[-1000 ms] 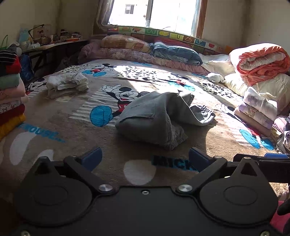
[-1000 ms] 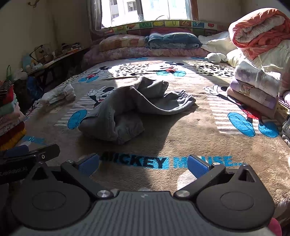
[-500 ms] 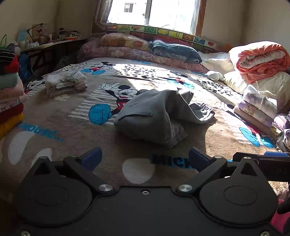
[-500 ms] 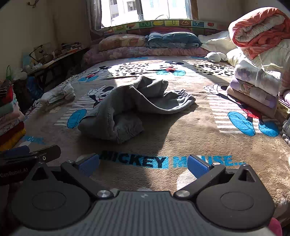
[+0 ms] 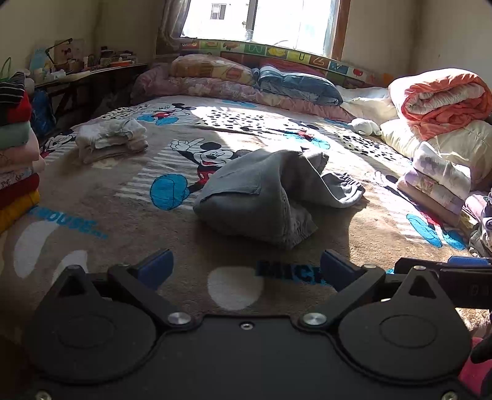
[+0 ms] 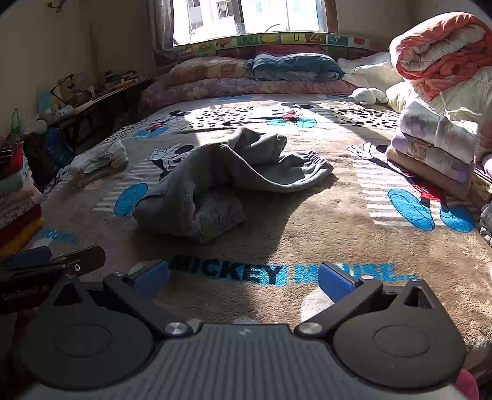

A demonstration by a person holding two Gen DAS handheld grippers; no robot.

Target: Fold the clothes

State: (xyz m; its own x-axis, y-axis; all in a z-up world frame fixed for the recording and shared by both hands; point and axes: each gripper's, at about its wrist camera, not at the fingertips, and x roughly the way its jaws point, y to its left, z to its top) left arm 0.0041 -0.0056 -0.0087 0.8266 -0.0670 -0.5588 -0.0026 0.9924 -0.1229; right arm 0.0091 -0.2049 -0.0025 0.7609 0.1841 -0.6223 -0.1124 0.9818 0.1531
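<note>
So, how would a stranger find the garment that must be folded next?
Look at the Mickey Mouse blanket that covers the bed. In its middle lies a crumpled grey garment, loose and unfolded. The small whitish pile further left is already folded.

Home bedroom: bed under cartoon-mouse blanket, pillows at window, folded bedding stacks, cluttered side table.

— Where is there room to reach in?
— The near blanket lies bare up to the crumpled grey garment, mid-bed.
— And the sides?
— Stacked clothes crowd the left edge, a small folded pile sits far left, folded bedding walls the right.
</note>
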